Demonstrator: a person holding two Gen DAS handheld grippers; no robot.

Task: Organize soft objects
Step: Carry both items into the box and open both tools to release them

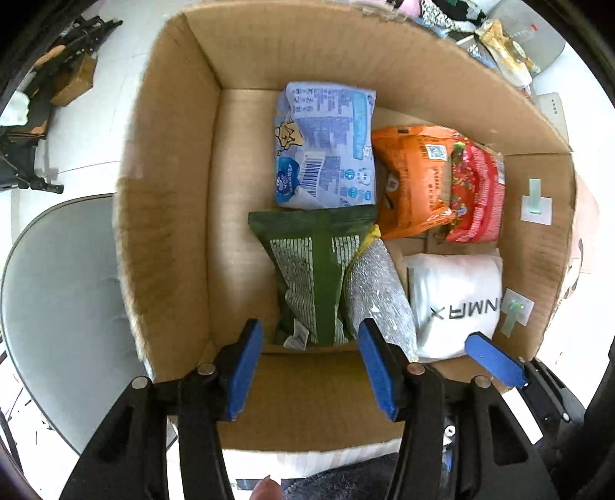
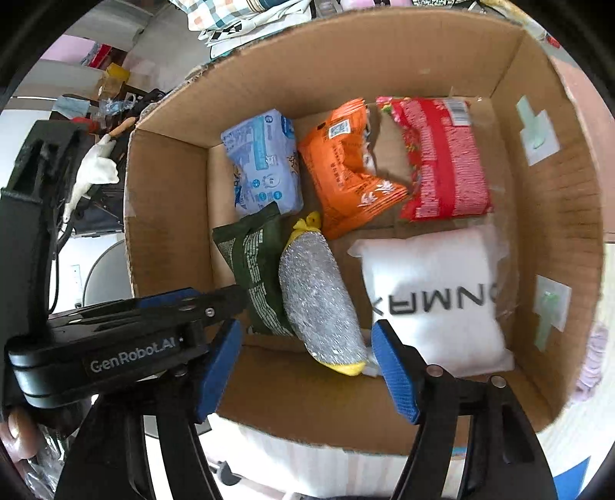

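Observation:
An open cardboard box (image 1: 169, 215) (image 2: 557, 238) holds several soft packs: a light blue pack (image 1: 324, 144) (image 2: 265, 165), an orange bag (image 1: 415, 180) (image 2: 346, 173), a red bag (image 1: 478, 192) (image 2: 442, 157), a dark green bag (image 1: 313, 269) (image 2: 253, 265), a silver-and-yellow glittery soft item (image 1: 378, 292) (image 2: 319, 304) and a white "ONMAX" pack (image 1: 457, 300) (image 2: 434, 300). My left gripper (image 1: 311, 369) is open and empty above the box's near wall. My right gripper (image 2: 307, 369) is open and empty, just above the glittery item's near end.
A grey round chair seat (image 1: 57, 292) stands left of the box. Tripod gear and a small carton (image 1: 73, 80) lie on the white floor. Clothes and clutter (image 1: 496, 42) (image 2: 238, 15) sit beyond the box's far wall.

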